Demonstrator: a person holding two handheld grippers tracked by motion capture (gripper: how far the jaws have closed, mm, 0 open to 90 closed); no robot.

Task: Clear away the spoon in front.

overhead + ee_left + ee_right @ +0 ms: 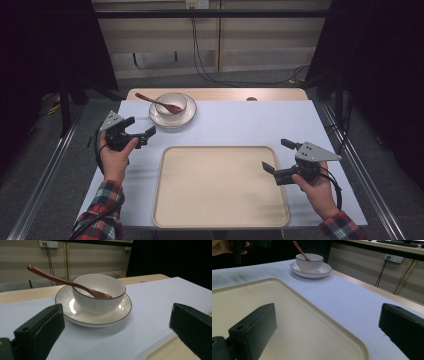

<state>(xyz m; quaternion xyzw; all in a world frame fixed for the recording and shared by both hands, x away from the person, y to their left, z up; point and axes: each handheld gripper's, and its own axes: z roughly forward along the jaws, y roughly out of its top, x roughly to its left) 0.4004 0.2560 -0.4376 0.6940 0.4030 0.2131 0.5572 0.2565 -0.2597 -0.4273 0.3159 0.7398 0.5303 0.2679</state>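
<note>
While both grippers hung above the tabletop with jaws spread and holding nothing, the left gripper (140, 128) faced the bowl (171, 104) near the far left edge. Bowl sat on a saucer (186, 119), brown spoon (152, 100) leaning inside it. Right gripper (278, 156) hovered over the tray's (220, 187) right rim.
</note>
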